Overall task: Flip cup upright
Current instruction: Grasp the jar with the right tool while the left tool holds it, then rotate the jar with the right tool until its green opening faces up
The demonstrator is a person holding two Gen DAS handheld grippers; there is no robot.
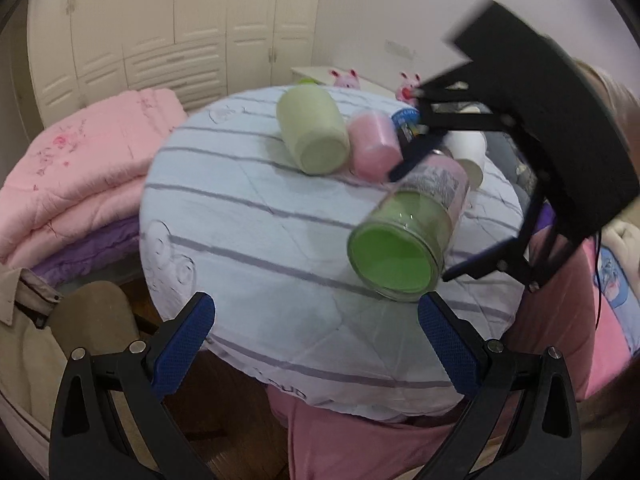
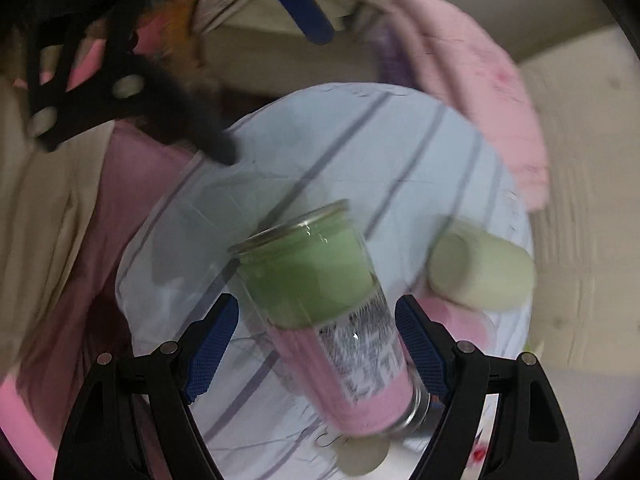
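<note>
A clear cup [image 1: 412, 228] with a green upper part, pink lower part and printed label is tilted in the air over the round striped table [image 1: 248, 216], its open mouth toward the left wrist camera. In the right wrist view the cup [image 2: 328, 312] lies between the fingers of my right gripper [image 2: 316, 344], base toward the camera; the jaws stand wide and contact is unclear. The right gripper [image 1: 424, 184] also shows in the left wrist view. My left gripper [image 1: 316, 344] is open and empty near the table's front edge.
A pale green cup [image 1: 314, 132] and a pink cup [image 1: 374, 144] lie on their sides at the table's back, beside a white cup [image 1: 468, 156]. Folded pink quilts [image 1: 80, 184] lie left of the table. Pink cloth [image 1: 360, 440] is in front.
</note>
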